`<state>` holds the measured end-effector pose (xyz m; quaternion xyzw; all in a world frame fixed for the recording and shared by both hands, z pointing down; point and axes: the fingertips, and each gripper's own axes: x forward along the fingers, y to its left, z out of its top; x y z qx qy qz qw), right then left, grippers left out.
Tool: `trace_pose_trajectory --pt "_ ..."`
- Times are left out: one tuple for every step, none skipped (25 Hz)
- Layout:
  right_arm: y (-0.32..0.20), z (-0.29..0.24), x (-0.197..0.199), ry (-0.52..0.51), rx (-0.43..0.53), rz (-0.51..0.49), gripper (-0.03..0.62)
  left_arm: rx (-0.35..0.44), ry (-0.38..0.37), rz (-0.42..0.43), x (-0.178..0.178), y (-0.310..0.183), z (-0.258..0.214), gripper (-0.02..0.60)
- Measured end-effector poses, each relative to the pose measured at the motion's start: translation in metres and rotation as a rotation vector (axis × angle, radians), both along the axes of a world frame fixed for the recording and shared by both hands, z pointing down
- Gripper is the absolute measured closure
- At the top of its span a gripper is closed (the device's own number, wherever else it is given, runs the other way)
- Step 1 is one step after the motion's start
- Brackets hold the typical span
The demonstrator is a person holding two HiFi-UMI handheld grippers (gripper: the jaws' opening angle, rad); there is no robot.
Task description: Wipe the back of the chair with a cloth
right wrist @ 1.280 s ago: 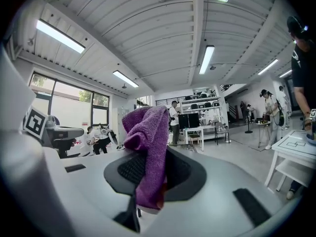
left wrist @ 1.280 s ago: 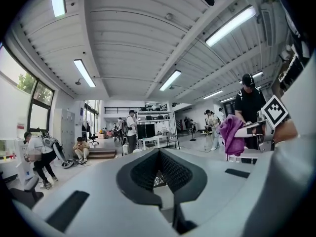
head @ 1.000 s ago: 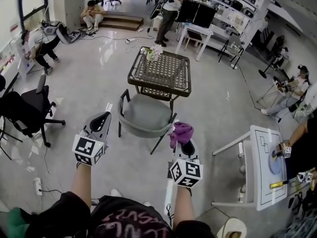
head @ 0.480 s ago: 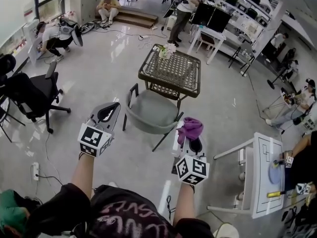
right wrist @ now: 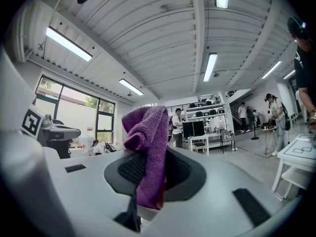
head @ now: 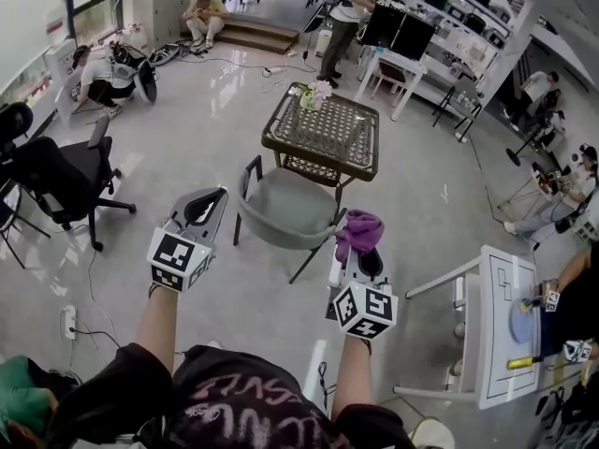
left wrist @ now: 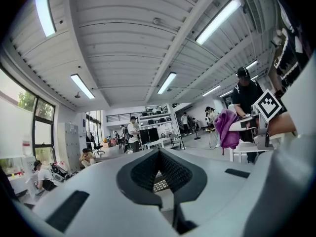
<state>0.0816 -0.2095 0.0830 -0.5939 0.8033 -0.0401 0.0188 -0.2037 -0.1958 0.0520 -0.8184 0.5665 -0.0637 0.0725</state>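
Floor (head: 183, 148) lay open around the chair (head: 285, 215). Beside its rim, your right gripper (head: 359, 253) clamped the cloth (head: 359, 231) and your left gripper (head: 210, 201) was closed, empty. Both had barely shifted.

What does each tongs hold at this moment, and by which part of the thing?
The right tongs are shut on the purple cloth, pinching a bunched fold; the rest bulges out above. The left tongs hold nothing.

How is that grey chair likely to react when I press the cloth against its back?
The grey chair stands on thin dark legs, so it is probably light and may shift. The floor looks glossy, so sliding seems likely. The purple cloth droops from the right gripper, so it should fold, not push stiffly.
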Motion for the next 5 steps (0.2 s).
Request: trace_pose_trajectory --pt "0.0000 -0.0005 0.0003 0.002 0.000 -0.003 0.500 0.000 0.010 0.003 0.0023 0.0002 -0.0020 0.572" --pt "0.0000 -0.0008 0.0008 0.005 -0.001 -0.005 0.500 0.000 0.020 0.005 0.0043 0.0004 -0.0039 0.572" --pt "0.0001 -0.0009 0.0014 0.007 -0.002 -0.007 0.500 0.001 0.027 0.005 0.0062 0.0006 -0.0054 0.572" --pt "0.0001 -0.0012 0.0020 0.009 -0.002 -0.009 0.500 0.003 0.029 0.006 0.0080 0.0009 -0.0067 0.572" --pt "0.0002 -0.0014 0.0027 0.010 -0.003 -0.011 0.500 0.004 0.030 0.006 0.0098 0.0011 -0.0079 0.572"
